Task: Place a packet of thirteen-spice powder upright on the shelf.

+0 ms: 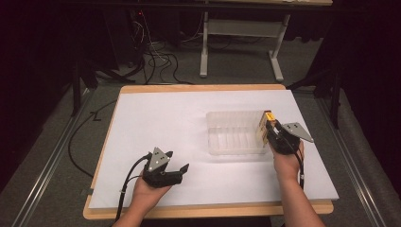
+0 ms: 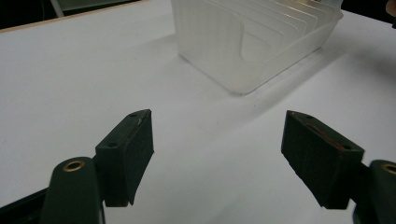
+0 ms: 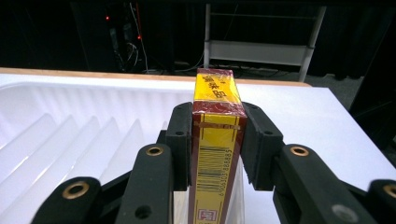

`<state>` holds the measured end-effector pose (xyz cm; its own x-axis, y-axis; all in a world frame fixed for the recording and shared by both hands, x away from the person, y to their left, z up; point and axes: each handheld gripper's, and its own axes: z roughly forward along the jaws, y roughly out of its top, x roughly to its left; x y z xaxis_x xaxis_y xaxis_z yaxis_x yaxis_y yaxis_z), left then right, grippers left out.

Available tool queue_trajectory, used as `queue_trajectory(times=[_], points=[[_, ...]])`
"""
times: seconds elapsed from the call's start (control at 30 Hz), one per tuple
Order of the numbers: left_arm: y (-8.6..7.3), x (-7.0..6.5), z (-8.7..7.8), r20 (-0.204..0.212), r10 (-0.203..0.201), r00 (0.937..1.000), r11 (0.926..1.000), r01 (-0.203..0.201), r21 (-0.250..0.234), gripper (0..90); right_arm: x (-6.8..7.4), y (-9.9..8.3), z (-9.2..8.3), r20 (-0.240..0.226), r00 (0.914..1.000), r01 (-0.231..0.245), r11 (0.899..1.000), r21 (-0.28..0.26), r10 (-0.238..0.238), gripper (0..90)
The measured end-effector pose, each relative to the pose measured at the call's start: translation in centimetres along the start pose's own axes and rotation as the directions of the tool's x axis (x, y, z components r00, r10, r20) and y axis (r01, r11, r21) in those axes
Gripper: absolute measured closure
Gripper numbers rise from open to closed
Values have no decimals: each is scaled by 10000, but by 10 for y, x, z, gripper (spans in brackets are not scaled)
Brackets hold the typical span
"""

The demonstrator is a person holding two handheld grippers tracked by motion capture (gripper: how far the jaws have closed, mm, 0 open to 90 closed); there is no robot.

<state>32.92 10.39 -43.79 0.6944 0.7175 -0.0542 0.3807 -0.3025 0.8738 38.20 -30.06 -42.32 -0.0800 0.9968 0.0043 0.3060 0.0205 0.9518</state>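
A yellow and dark red box (image 3: 216, 140) with a barcode stands upright between the jaws of my right gripper (image 3: 217, 140), which is shut on it. In the high view that box (image 1: 265, 124) is at the right end of a clear plastic rack bin (image 1: 235, 134) with ribbed dividers (image 3: 70, 135), and the right gripper (image 1: 273, 134) holds it just over the bin's right rim. My left gripper (image 1: 182, 171) rests low over the white sheet near the front left, open, with nothing between its pads (image 2: 130, 149). From the left gripper view the bin (image 2: 252, 42) stands ahead.
A white sheet (image 1: 165, 123) covers the wooden table (image 1: 203, 87). Beyond the far edge stand a grey table frame (image 1: 241, 42) and loose cables (image 1: 156, 56) on the floor. A dark stand leg (image 1: 75, 80) is at the left.
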Motion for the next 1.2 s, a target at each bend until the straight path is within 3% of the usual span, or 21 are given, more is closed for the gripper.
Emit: queue_trajectory(times=[0.27, 0.43, 0.57, 0.63, 0.77, 1.0, 1.2], points=[[0, -1, 1, 31, 13, 10000, 10000, -13, 10, 254, 0, -3, -3, -134, 9998, 135, 9999, 94, -134, 648], [0, -1, 1, 60, -1, 10000, 10000, 1, 19, 254, 0, -2, -9, -475, 9989, 59, 10000, -22, -60, 478], [0, -2, 1, 82, 14, 10000, 10000, -14, 11, 254, 4, 0, -24, -541, 9973, 481, 9985, -250, -494, 296], [0, -3, 1, 100, 17, 9999, 10000, -17, 5, 254, 6, 2, -33, -795, 9958, 438, 9989, -164, -450, 234], [0, -8, 0, 247, 138, 9996, 9999, -138, -4, 254, 13, 1, -54, -1363, 9887, 611, 9980, -126, -623, 155], [2, -15, -1, 545, 273, 9981, 9996, -267, -106, 250, 26, -13, -81, -2345, 9679, 1007, 9944, 334, -902, 128], [2, -16, -1, 598, 227, 9980, 9997, -222, -101, 250, 30, -25, -88, -2681, 9569, 1339, 9888, 659, -1117, 129]])
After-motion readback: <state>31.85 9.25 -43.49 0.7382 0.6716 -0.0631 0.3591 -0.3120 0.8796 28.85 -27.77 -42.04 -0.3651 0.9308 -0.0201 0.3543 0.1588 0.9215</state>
